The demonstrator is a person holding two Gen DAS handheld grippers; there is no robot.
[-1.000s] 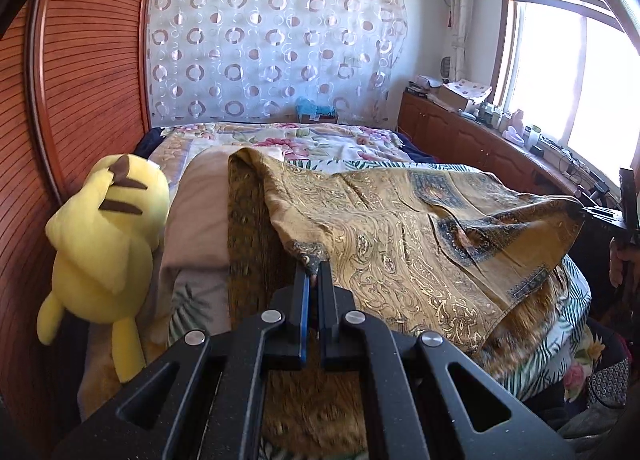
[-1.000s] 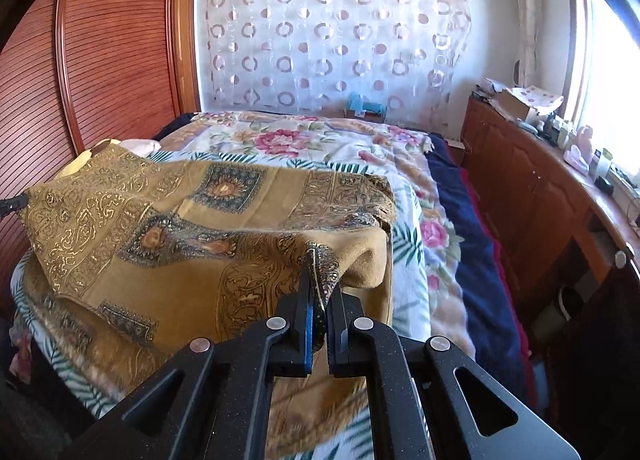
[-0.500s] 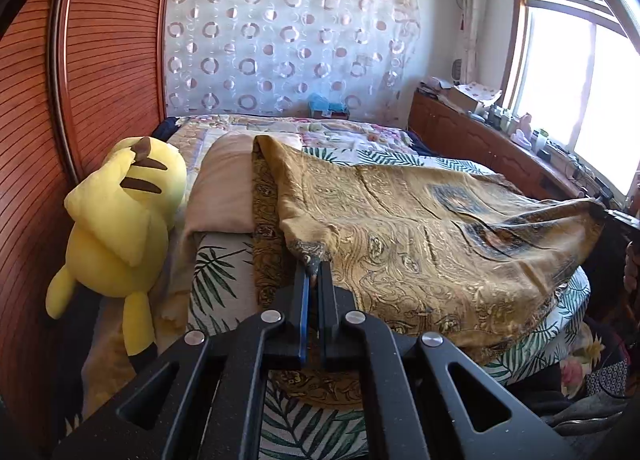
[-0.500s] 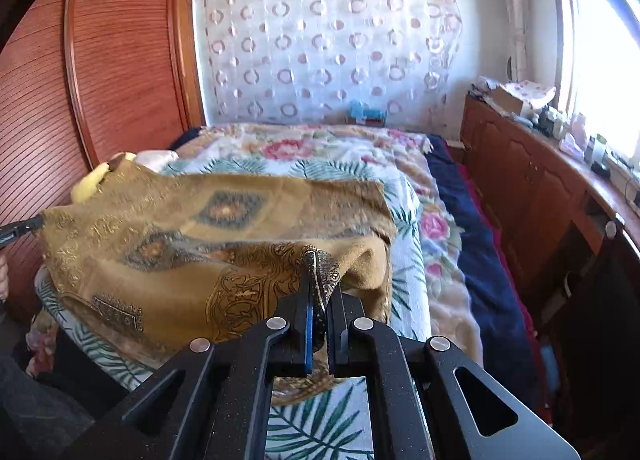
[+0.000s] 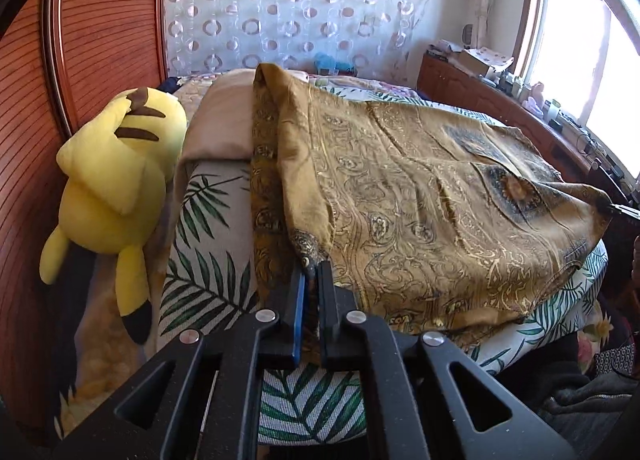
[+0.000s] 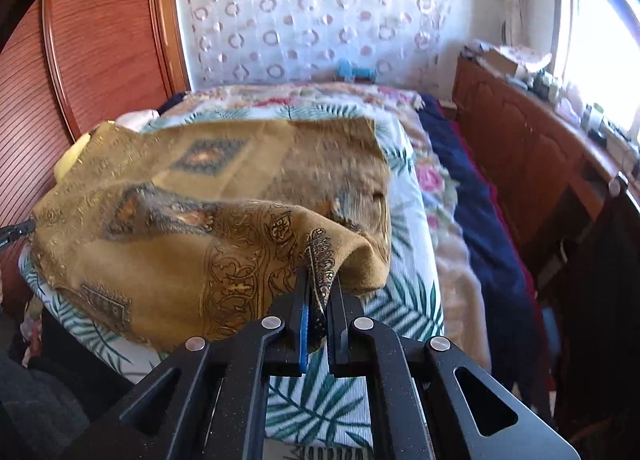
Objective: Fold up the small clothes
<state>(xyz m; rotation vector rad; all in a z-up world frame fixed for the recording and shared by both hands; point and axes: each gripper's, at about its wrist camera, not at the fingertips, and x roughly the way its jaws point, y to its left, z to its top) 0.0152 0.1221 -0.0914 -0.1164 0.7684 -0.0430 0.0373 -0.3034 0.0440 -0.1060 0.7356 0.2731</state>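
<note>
Mustard-gold paisley cloth (image 5: 420, 196) spread over the leaf-print cover (image 5: 208, 260) on the near end of the bed, long axis running across the bed from one gripper to the other, near edge lifted off the cover at both corners. Left gripper (image 5: 311, 272) clenched on the near left corner, fabric bunched between its closed fingers; right gripper (image 6: 319, 280) likewise pinched shut on the near right corner (image 6: 320, 256), a dark patterned fold caught between the pads. Far edge of the cloth (image 6: 280, 128) lying flat, pointing toward the circle-print curtain (image 6: 312, 16). Diamond medallions on the cloth's upper face (blurred in the right wrist view). Beside the cloth on the left: a tan pillow (image 5: 224, 116) touching its far left edge, then a yellow Pikachu plush (image 5: 116, 184) leaning against the slatted wooden wardrobe (image 5: 100, 32). Farther up the bed, a floral quilt (image 6: 280, 94); along the right side a navy blanket (image 6: 480, 220), then a wooden sideboard (image 6: 532, 152) cluttered with small items under the bright window (image 5: 592, 56).
</note>
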